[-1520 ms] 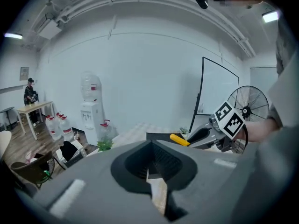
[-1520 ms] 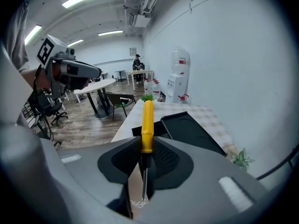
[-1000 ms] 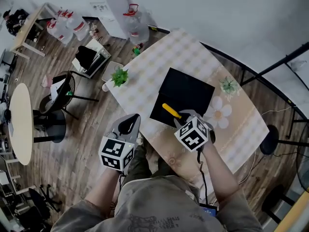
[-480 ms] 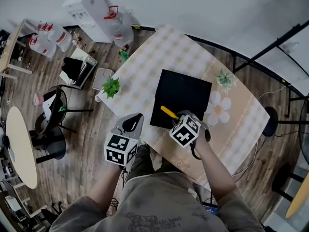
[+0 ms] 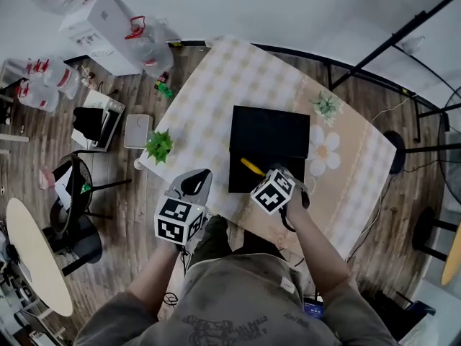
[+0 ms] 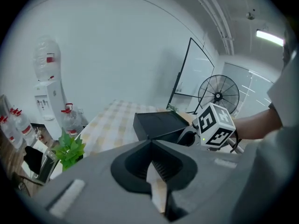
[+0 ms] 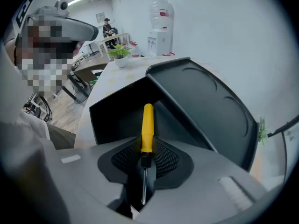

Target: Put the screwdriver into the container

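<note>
R gripper (image 7: 144,168) is closed on the screwdriver (image 7: 147,128); the grip is taken where the yellow handle meets the black collar, w/ the metal shaft pointing back between the jaws and the handle sticking out fwd. In the head view the R gripper (image 5: 265,175) is held at the near edge of the black box (image 5: 270,130), and the screwdriver (image 5: 252,166) handle is seen over the box's near part, apparently above the opening, not resting in it. The box (image 7: 205,101) is shown open in the R gripper view, lid tilted up to the right; its inside is dark and contents can't be made out. L gripper (image 6: 152,171) is closed w/ nothing gripped; it (image 5: 192,186) is held off the near-left edge of the table (image 5: 216,85), apart from the box. A small potted plant (image 5: 159,146) stands at the table's left corner.
</note>
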Tool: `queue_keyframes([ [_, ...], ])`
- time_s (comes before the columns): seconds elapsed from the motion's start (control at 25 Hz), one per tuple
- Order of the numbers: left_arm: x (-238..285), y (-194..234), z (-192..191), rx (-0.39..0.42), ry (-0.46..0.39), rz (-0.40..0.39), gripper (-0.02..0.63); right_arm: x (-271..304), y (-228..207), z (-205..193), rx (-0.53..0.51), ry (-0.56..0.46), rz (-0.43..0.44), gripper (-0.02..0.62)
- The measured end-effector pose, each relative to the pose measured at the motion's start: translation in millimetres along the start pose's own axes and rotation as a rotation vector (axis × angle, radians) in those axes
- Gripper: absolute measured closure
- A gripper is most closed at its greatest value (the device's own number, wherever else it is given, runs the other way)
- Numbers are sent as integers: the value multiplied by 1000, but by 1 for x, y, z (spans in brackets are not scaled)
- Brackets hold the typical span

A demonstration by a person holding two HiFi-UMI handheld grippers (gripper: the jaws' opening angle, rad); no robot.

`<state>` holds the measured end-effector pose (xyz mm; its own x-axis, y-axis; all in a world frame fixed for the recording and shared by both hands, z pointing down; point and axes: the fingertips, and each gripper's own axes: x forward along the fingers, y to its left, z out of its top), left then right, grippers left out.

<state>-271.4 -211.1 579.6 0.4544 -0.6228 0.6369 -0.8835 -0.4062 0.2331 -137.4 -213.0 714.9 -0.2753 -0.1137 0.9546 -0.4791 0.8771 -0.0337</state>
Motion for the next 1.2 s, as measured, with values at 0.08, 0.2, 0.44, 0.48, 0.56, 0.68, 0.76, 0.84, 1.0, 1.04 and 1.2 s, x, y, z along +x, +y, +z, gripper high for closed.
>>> queue_keyframes([
  [0.08,1,3,-1,14,11,-25,606,4,-2,-2,42,12,-24,491],
  [0.2,0,7,-1,33,19,-54,606,6,-8,-4,91,22,-74,491],
  [0.44,-5,12,3,74,34,-96,606,-5,-5,0,210,-15,-90,456],
  [0.48,-6,13,5,80,33,-100,606,-10,-5,2,224,-34,-95,459],
  [0.56,-10,12,11,90,23,-104,606,-26,-4,10,258,-85,-96,469],
  [0.68,-18,10,27,110,-8,-107,606,-56,-5,22,314,-175,-106,489],
  [0.76,-24,8,40,122,-34,-106,606,-78,-7,30,343,-240,-119,503],
  [0.84,-32,5,55,142,-63,-101,606,-101,-9,38,359,-308,-132,517],
  [1.0,-56,-8,98,250,-156,-84,606,-155,-9,57,371,-453,-143,560],
  [1.04,-62,-11,109,269,-184,-81,606,-169,-10,61,372,-490,-151,561],
  [1.2,-87,-21,144,287,-280,-72,606,-226,-13,77,388,-650,-187,567],
])
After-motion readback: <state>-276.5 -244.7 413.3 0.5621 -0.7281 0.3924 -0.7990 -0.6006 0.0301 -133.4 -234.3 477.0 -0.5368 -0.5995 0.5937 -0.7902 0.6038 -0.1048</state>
